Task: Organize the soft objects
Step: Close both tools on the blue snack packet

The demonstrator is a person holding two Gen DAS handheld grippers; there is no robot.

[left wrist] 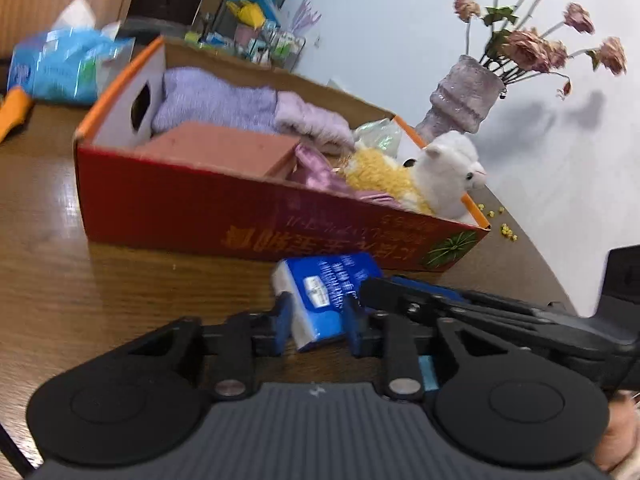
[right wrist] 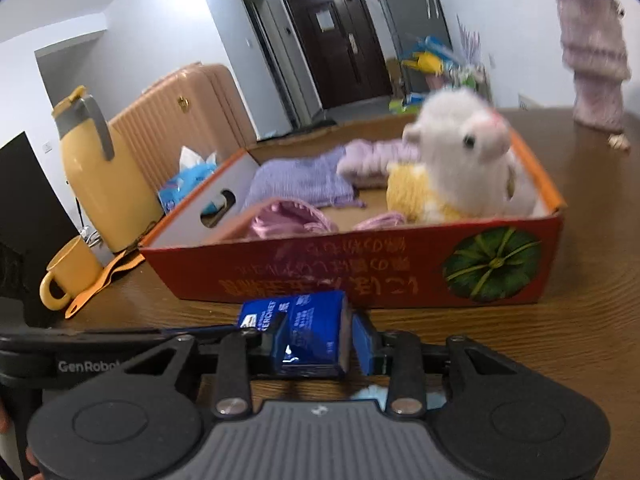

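A small blue tissue pack (left wrist: 320, 296) (right wrist: 312, 336) sits low over the wooden table, just in front of a red cardboard box (left wrist: 200, 208) (right wrist: 360, 272). My left gripper (left wrist: 316, 320) is shut on it, blue pads against both sides. My right gripper (right wrist: 320, 344) is shut on the same pack; one of its black fingers (left wrist: 384, 292) reaches in from the right. The box holds a white and yellow alpaca plush (left wrist: 452, 168) (right wrist: 464, 140), a purple knit cloth (left wrist: 216, 100) (right wrist: 300, 180), pink fabric (left wrist: 312, 120) and a brick-coloured block (left wrist: 224, 148).
A vase of dried flowers (left wrist: 464, 96) (right wrist: 596, 72) stands behind the box's right end. A light blue tissue bag (left wrist: 68, 64) lies at its left end. A yellow jug (right wrist: 96, 172), a yellow mug (right wrist: 68, 276) and an orange utensil (right wrist: 100, 284) stand at the left.
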